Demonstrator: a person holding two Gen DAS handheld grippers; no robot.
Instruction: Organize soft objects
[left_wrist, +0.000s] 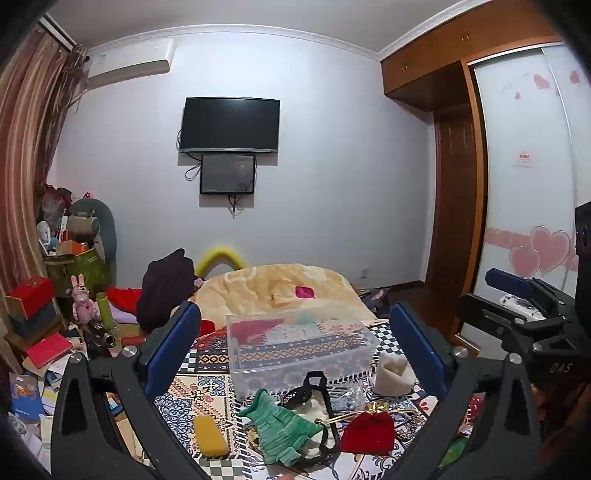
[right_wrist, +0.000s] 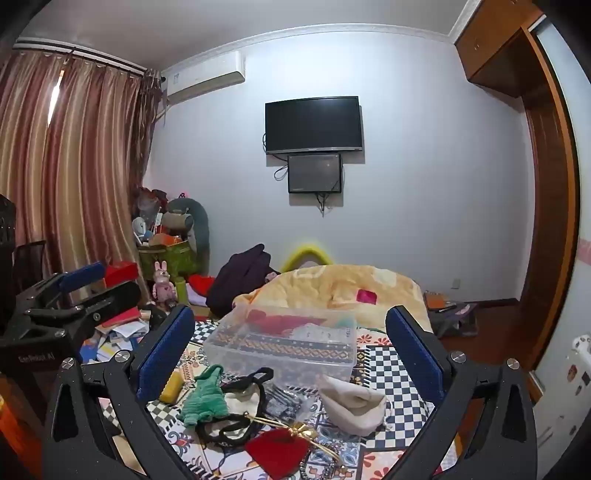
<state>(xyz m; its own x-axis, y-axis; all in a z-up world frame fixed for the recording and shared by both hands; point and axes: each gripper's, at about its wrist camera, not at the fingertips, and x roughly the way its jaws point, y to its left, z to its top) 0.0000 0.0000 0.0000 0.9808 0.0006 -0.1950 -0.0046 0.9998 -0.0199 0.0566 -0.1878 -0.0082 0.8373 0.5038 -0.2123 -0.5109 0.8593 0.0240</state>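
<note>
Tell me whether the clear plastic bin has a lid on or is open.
Open: the clear plastic bin shows a bare top rim with no lid in either wrist view, and nothing appears inside; the patterned cloth shows through.

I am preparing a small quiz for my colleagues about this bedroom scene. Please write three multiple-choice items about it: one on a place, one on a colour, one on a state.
1. Where does the clear plastic box stand?
A. on the patterned cloth, behind the small soft items
B. on the floor under the television
C. on the stack of books

2. What colour is the knitted doll garment?
A. purple
B. green
C. white

3. How does the left claw stand?
A. shut on the sponge
B. shut on nothing
C. open, holding nothing

Key:
1 A: the box rests on the patterned cloth, farther away than the red pouch and the yellow sponge.
2 B: its ribbed knit is plainly green.
3 C: its blue pads are wide apart with nothing between them; the right claw is open too.
</note>
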